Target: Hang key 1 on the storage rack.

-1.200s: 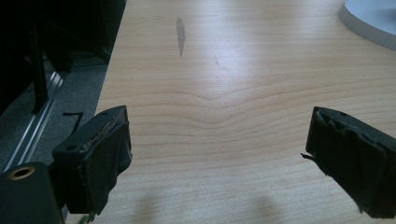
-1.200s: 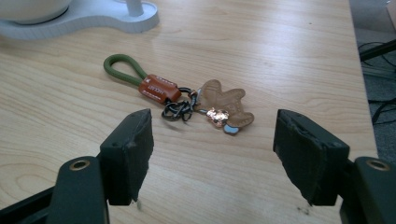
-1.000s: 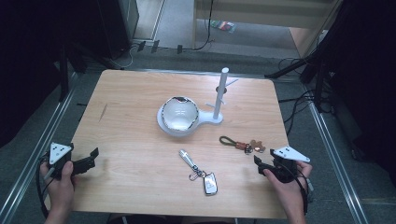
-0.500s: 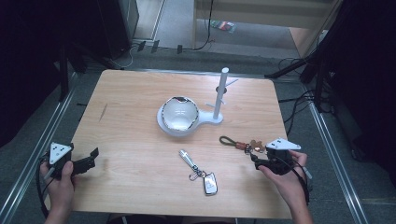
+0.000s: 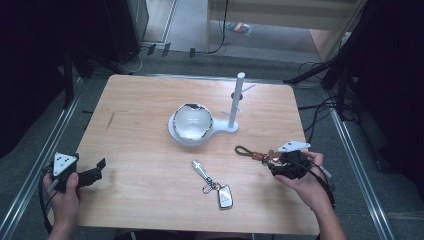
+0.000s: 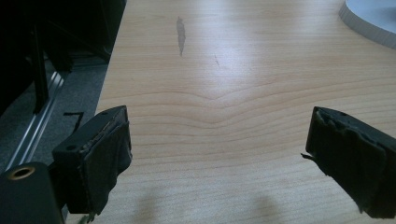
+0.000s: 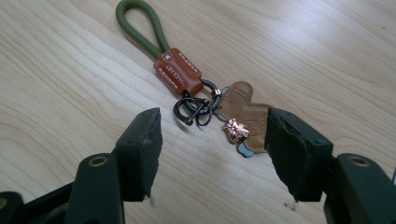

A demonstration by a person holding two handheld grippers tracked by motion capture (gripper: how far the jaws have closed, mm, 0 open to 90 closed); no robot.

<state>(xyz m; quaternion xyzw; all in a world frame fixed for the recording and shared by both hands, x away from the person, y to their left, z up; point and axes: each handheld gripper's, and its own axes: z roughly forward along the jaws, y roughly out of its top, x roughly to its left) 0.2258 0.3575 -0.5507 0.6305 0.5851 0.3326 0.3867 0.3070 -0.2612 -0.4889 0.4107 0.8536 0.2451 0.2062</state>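
A keychain (image 7: 180, 70) with a green cord loop, an orange leather tab, black clasps and a brown bear charm (image 7: 245, 114) lies on the wooden table (image 5: 150, 150). My right gripper (image 7: 212, 126) hovers just over its charm end. The jaws have just been closing and still stand apart, with the clasps and charm between them and neither pad pressing. In the high view the right gripper (image 5: 274, 162) sits at the right end of that keychain (image 5: 252, 152). My left gripper (image 5: 100, 167) rests at the table's left front edge, open (image 6: 219, 135) over bare wood.
A second key set (image 5: 212, 184) with a silver key and a white fob lies near the front centre. A white stand (image 5: 236, 100) with an upright post and a shiny bowl (image 5: 191, 120) is at mid-table. Dark equipment and cables surround the table.
My right hand has moved left across the table, onto the charm end of the green keychain. The left hand has stayed put.
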